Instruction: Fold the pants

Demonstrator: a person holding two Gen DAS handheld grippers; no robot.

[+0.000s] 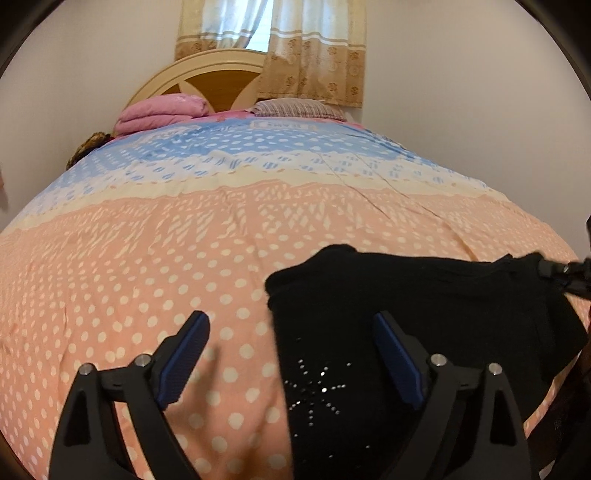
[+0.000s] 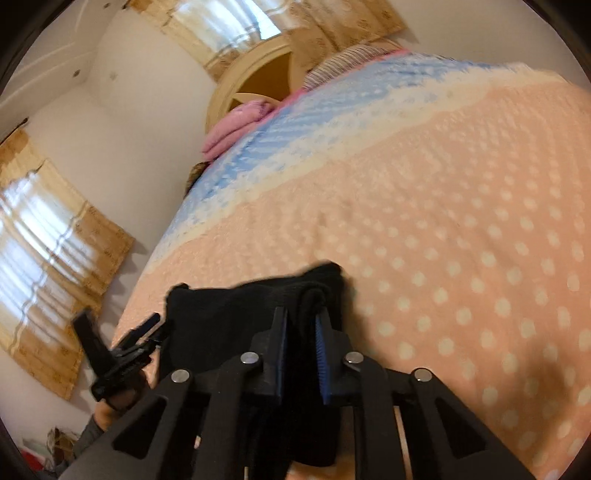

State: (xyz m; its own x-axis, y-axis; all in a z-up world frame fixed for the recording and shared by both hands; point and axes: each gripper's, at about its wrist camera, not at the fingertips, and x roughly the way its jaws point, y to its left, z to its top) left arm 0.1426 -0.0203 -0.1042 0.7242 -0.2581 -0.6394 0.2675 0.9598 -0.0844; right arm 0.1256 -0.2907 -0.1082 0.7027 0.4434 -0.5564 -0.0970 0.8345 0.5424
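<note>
Your left gripper (image 1: 291,328): jaws wide apart, holding nothing | your right gripper (image 2: 301,325): clamped on pants (image 1: 424,306) edge | pants on near right of bed (image 1: 184,229)

Soft daylight enters through the curtains (image 1: 273,33) at 12 o'clock, which glare white. The room is evenly bright. Fisheye bends the bed (image 1: 184,221) and darkens the corners. The right wrist view is motion-blurred; the black pants (image 1: 406,295) lose detail.

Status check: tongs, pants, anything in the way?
Left tongs open, over pants' edge. Right tongs shut on black pants, bunched on bedspread. Nothing in the way.
</note>
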